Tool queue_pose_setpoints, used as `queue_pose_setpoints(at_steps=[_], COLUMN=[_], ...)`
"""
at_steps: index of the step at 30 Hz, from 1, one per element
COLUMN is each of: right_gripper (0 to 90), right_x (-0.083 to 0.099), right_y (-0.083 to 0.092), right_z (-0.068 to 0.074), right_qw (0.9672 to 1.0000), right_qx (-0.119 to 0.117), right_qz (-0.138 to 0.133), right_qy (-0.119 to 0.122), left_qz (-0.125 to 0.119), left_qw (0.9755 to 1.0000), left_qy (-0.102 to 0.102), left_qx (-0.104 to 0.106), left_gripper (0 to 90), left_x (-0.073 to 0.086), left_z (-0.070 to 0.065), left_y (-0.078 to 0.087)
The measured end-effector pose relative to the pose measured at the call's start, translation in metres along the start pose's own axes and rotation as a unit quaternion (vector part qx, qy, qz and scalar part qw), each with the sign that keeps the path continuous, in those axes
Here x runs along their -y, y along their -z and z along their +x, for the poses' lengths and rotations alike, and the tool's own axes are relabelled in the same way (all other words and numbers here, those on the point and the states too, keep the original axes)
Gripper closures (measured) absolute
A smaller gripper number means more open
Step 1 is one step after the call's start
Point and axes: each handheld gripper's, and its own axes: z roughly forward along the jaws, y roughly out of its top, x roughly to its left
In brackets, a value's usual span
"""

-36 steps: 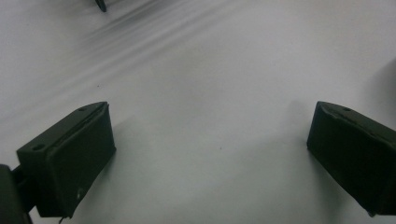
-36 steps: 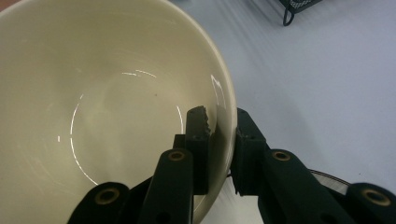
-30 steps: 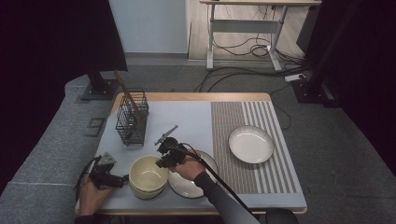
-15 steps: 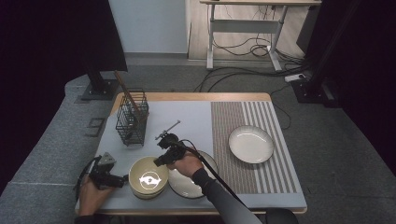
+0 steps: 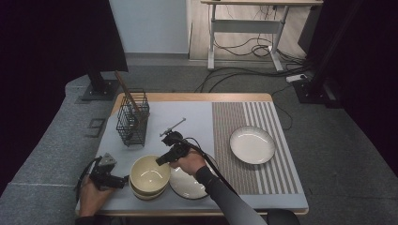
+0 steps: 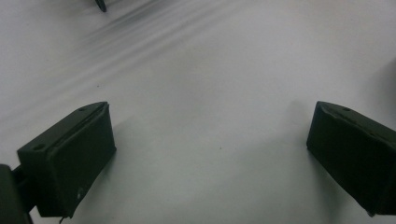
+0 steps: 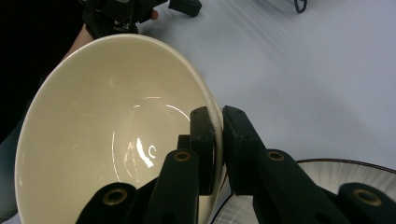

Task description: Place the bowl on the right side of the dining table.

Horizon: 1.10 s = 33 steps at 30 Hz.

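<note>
Fingers [image 7: 205,140] of the right gripper [image 7: 218,135] pinch the cream bowl's [image 7: 107,140] rim, while the left gripper [image 6: 210,149] gapes over bare mat [image 6: 210,70].

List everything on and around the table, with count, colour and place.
bowls: two stacked, cream, front left of mat
plate beside bowls: one, white, dark rim
plate on striped mat: one, white, right
wire basket: one, black, back left
sticks: brown, leaning in basket, count unclear
desk: one, background
right hand-held gripper: black, shut on top bowl's rim
left hand-held gripper: black, open, left of bowls
</note>
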Motion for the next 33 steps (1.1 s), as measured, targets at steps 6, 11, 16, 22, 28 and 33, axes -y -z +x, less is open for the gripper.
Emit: queue_pose_setpoints(at_steps=[6, 11, 16, 22, 28, 33], right_gripper=[82.3, 82.3, 82.3, 82.3, 82.2, 82.3], right_x=[-0.002, -0.005, -0.006, -0.006, -0.004, -0.002], right_y=[0.006, 0.012, 0.02, 0.029, 0.04, 0.047], right_z=[-0.001, -0.001, -0.002, -0.007, -0.012, -0.015], right_qw=[1.0, 1.0, 0.9999, 0.9997, 0.9994, 0.9992], right_qx=[-0.004, -0.001, -0.001, 0.001, 0.006, 0.012], right_qz=[-0.004, -0.008, -0.015, -0.023, -0.03, -0.034], right_qy=[-0.004, -0.004, -0.008, -0.012, -0.016, -0.02], left_qz=[0.0, 0.0, 0.0, 0.0, -0.001, -0.004], left_qw=[1.0, 1.0, 1.0, 1.0, 1.0, 1.0], left_qy=[0.0, 0.0, 0.0, -0.001, -0.002, -0.002], left_qx=[0.0, 0.0, 0.0, -0.001, -0.001, 0.0], left_gripper=[0.8, 0.8, 0.9, 1.1, 1.3, 2.5], left_x=[0.0, 0.0, 0.0, 0.0, 0.0, 0.0], left_z=[0.0, 0.0, 0.0, 0.0, -0.001, -0.001], left_y=[0.0, 0.0, 0.0, 0.0, 0.0, 0.001])
